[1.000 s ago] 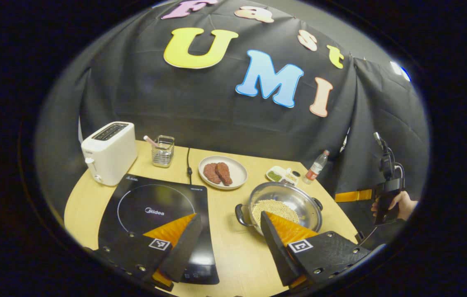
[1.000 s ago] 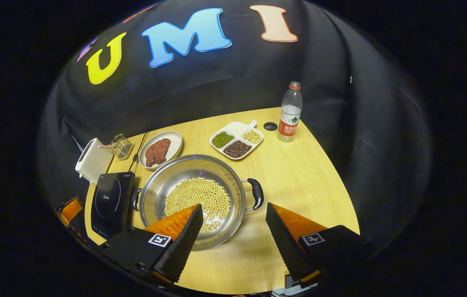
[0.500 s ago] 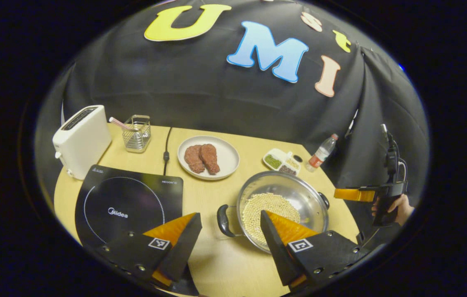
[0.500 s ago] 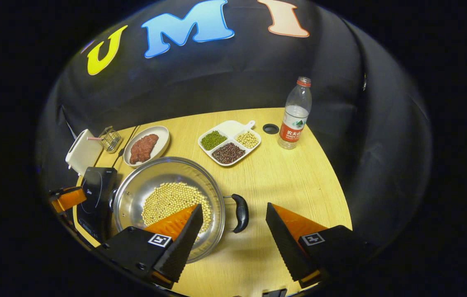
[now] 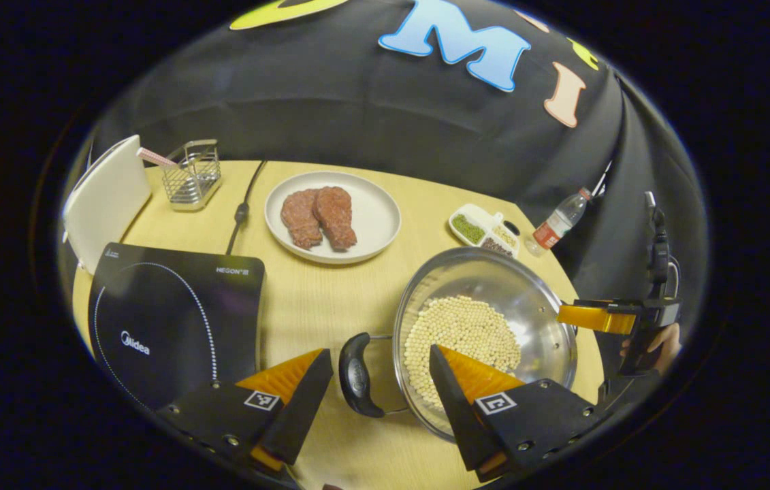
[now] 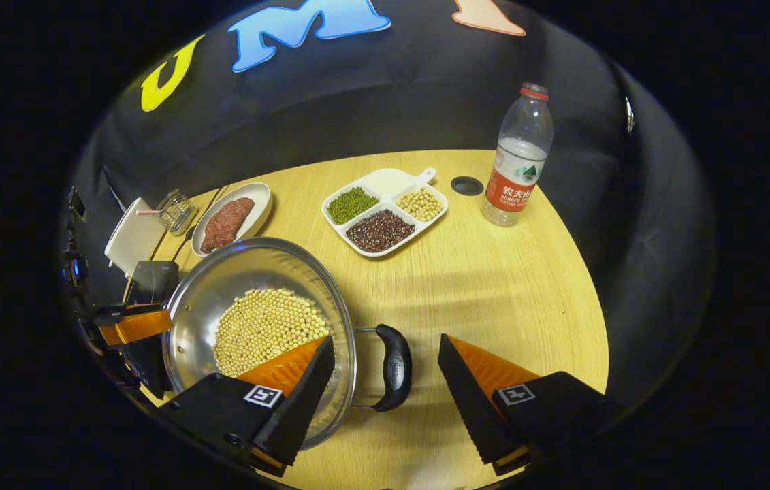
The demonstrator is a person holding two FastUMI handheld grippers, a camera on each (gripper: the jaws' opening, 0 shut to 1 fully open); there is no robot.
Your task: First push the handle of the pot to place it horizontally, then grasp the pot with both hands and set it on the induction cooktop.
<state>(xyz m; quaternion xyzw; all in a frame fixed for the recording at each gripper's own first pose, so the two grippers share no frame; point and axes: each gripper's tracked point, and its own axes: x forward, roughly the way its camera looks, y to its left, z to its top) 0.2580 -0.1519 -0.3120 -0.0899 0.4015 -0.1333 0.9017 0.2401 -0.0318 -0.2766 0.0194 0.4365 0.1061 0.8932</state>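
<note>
The pot (image 5: 487, 327), a shiny steel pan with a layer of pale beans (image 5: 459, 333) over its bottom, sits on the wooden table (image 6: 493, 286) to the right of the induction cooktop (image 5: 173, 320) and apart from it. Each of its two dark handles lies in the gap of a gripper: the left gripper (image 5: 378, 391) stands wide open with the left handle (image 5: 356, 376) between its fingers, untouched as far as can be told, and the right gripper (image 6: 385, 388) is equally wide open with the right handle (image 6: 393, 367) in its gap, nothing held. In the right gripper view one finger overlaps the pot's rim, the other stands over bare table. The handles look set side to side already, so the step in hand is judged to be the two-handed grasp. To do it well, each gripper should ease forward until the handle's bar sits deep between the pads, then both should close together and lift evenly, keeping the pot level so the beans do not slide or spill. Further out are a plate of meat (image 5: 330, 218), a divided dish of beans (image 6: 385, 211), a water bottle (image 6: 517, 163), a wire basket (image 5: 190, 173) and a white toaster (image 5: 102, 201); the carry should stay low and clear of the plate.
</note>
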